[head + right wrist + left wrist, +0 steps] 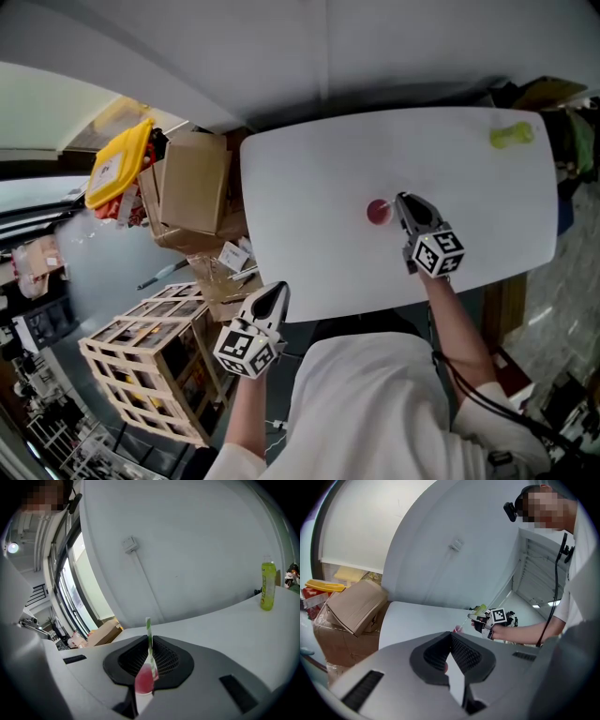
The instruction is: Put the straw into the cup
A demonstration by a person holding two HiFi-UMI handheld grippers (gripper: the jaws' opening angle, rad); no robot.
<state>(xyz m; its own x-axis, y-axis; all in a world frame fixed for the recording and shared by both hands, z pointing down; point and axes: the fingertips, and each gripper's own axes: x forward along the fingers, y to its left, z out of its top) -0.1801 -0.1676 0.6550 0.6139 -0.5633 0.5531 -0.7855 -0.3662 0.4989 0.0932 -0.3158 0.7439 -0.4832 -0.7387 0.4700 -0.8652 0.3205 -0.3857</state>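
A small red cup stands near the middle of the white table. My right gripper hovers just right of it, shut on a green-and-white striped straw. The straw stands nearly upright between the jaws, and its lower end meets the mouth of the cup. In the left gripper view the straw slants from the right gripper down to the cup. My left gripper hangs off the table's near-left edge, jaws together and empty.
A green bottle lies at the table's far right corner and stands out in the right gripper view. Cardboard boxes, a yellow item and a wooden crate crowd the floor left of the table.
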